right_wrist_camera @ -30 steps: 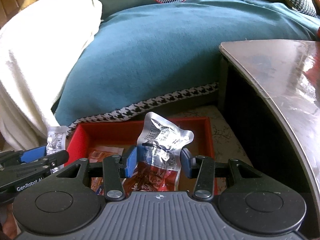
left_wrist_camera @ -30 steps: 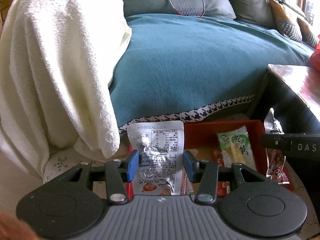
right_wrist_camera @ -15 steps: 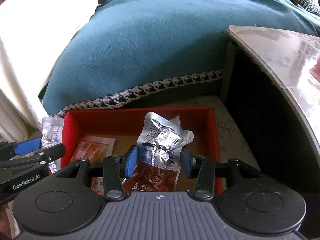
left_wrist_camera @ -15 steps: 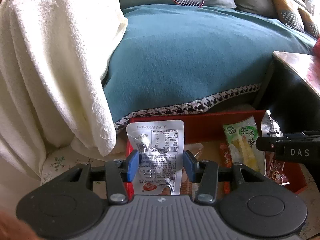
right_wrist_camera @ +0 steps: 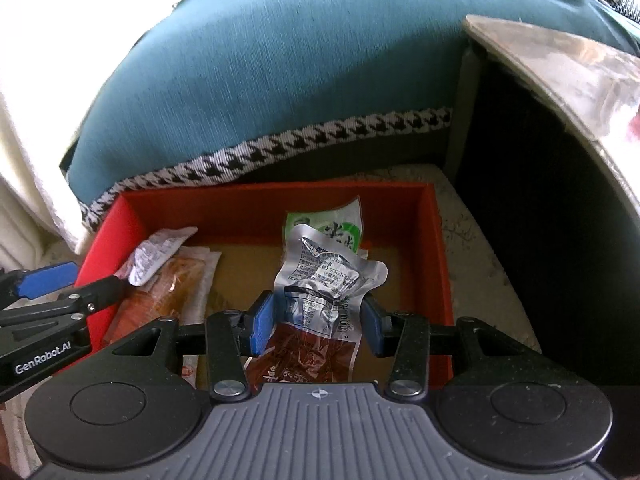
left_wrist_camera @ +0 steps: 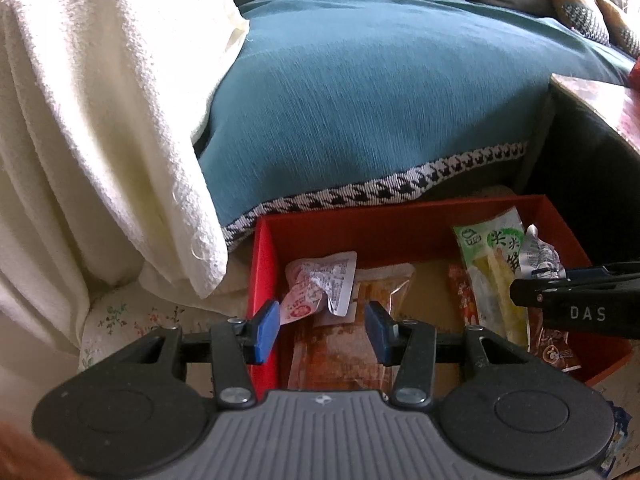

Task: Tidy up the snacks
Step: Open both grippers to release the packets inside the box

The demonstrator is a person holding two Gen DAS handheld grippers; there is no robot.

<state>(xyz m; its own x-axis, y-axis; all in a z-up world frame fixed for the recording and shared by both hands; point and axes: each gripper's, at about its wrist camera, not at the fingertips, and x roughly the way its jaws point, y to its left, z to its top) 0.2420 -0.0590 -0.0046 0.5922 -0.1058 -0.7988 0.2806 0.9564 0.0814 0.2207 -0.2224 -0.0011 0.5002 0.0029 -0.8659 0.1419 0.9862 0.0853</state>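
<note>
Right hand-held gripper (right_wrist_camera: 317,322) pinching silver packet (right_wrist_camera: 326,280), upright, directly above red box (right_wrist_camera: 438,248); left hand-held gripper (left_wrist_camera: 320,330) spread, empty.

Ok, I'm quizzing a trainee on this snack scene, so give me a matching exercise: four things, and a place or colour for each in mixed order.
Things:
1 silver pouch
2 green packet
3 orange packet
4 box

Places or colours:
A red
B between the right tool's pads
C partly under the pink pouch
D by the box's far wall

Pairs: 1-B, 2-D, 3-C, 4-A
</note>
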